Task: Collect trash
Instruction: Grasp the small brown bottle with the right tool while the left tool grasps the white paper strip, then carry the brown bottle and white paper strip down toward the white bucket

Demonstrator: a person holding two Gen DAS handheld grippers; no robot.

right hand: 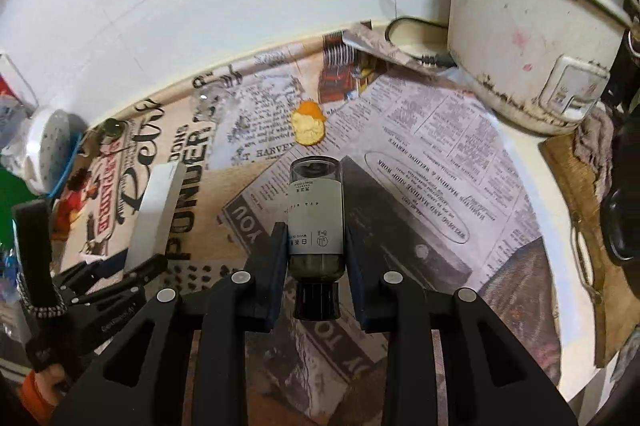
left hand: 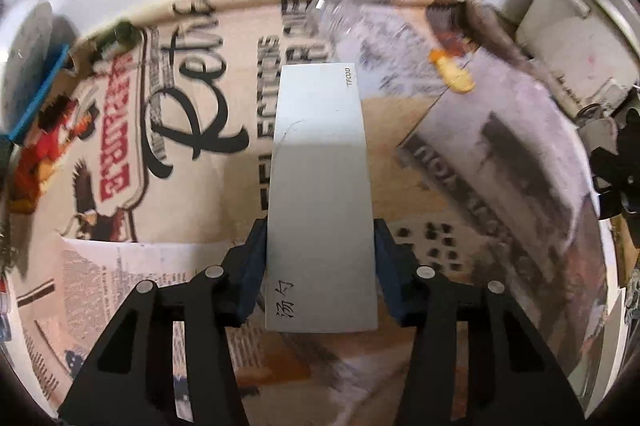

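My left gripper (left hand: 320, 246) is shut on a flat grey-white carton (left hand: 320, 185) with "TFOOD" printed on it, held above the newspaper-covered table (left hand: 192, 266). The carton (right hand: 158, 209) and the left gripper (right hand: 108, 278) also show at the left of the right wrist view. My right gripper (right hand: 316, 246) is shut on a small dark bottle (right hand: 316, 214) with a pale label and a black cap toward the camera. An orange peel (right hand: 308, 125) lies on the table beyond the bottle; it also shows in the left wrist view (left hand: 454, 71). A clear crumpled plastic piece (right hand: 208, 101) lies further left.
A worn white rice cooker (right hand: 532, 37) with a black cord stands at the back right. A brown cloth (right hand: 584, 193) lies at the right table edge. A white round object (right hand: 48, 145) on a blue-rimmed tray sits at the left. A white wall runs behind.
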